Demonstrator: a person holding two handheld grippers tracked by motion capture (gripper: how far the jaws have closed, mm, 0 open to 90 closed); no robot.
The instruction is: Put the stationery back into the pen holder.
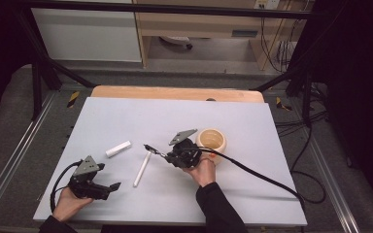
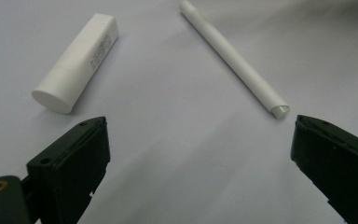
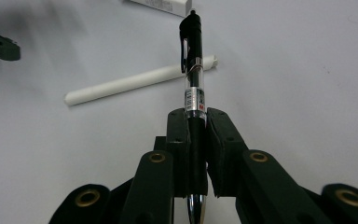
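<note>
Now the right gripper is clamped on a black pen, carried above the table just left of the cup, with the pen's clip end pointing away from the cup toward the white stick. Apparently the step in hand is carrying the pen, so the next move likely calls for turning it tip-down over the cup's mouth before letting go. Meanwhile the left gripper rests far left of the cup, jaws wide and empty, facing the stick and white tube.
</note>
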